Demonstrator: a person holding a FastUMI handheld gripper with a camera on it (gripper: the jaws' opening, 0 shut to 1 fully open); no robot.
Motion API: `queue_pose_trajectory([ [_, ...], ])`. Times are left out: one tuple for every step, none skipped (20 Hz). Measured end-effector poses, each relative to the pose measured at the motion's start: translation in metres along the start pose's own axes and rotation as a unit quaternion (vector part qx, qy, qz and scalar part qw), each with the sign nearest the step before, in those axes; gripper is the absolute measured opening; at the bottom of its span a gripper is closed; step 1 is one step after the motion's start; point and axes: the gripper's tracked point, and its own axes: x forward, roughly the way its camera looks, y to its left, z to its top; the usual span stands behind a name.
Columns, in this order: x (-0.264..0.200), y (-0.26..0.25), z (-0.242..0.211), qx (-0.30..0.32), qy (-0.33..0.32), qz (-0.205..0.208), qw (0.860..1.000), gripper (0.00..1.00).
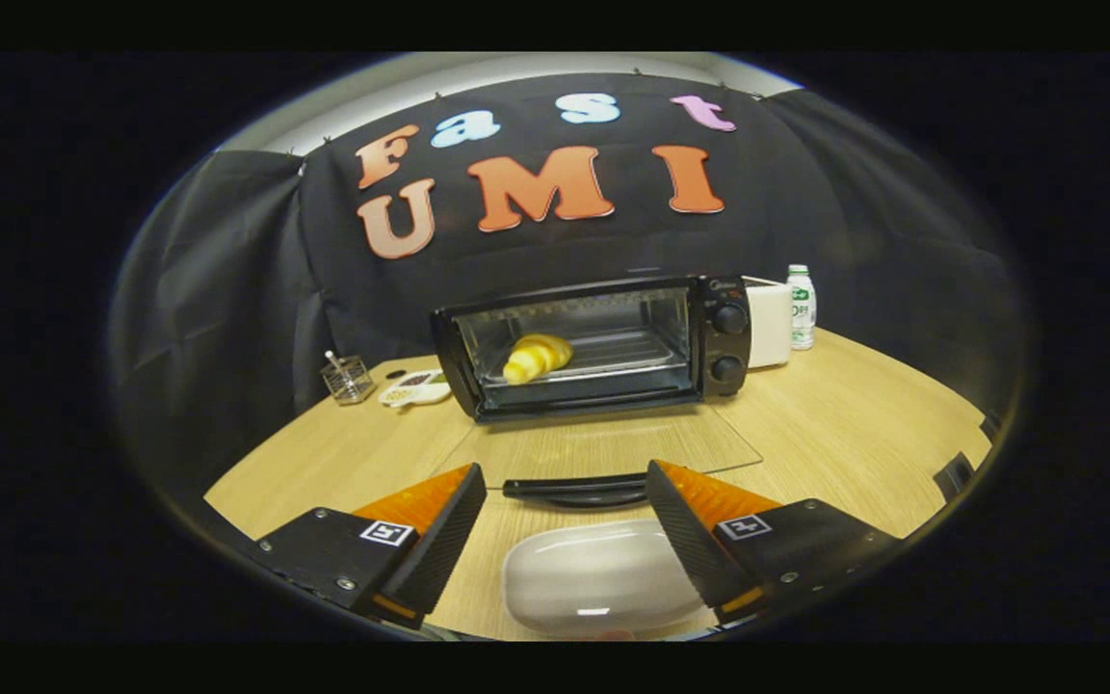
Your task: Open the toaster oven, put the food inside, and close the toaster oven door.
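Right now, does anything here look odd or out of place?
Nothing is spilled or broken. The toaster oven door lies fully open on the table with the croissant already inside, and the open gripper holds nothing.

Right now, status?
Gripper open, empty, above white dish. Bread on oven rack; door down flat, handle just ahead of fingers. Nothing in the way.

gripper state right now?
Gripper: open, fingers spread, holding nothing; the oven door handle lies just ahead between them, untouched.
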Motion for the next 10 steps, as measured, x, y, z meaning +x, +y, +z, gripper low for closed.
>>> queue_pose_trajectory([
  [0.001, -0.006, -0.009, -0.005, 0.009, -0.004, 1.000, 0.99],
  [0.004, -0.006, -0.016, -0.006, 0.016, -0.005, 1.000, 0.99],
  [0.008, -0.008, -0.021, -0.006, 0.023, -0.006, 1.000, 0.99],
  [0.012, -0.010, -0.026, -0.008, 0.031, -0.009, 0.999, 0.99],
  [0.015, -0.012, -0.031, -0.010, 0.037, -0.012, 0.999, 0.99],
  [0.019, -0.014, -0.035, -0.013, 0.043, -0.017, 0.999, 0.99],
  [0.023, -0.017, -0.038, -0.016, 0.046, -0.021, 0.999, 0.99],
  [0.025, -0.018, -0.040, -0.017, 0.049, -0.024, 0.998, 0.99],
  [0.028, -0.019, -0.041, -0.017, 0.052, -0.025, 0.998, 0.99],
  [0.029, -0.018, -0.042, -0.017, 0.054, -0.025, 0.998, 0.99],
])
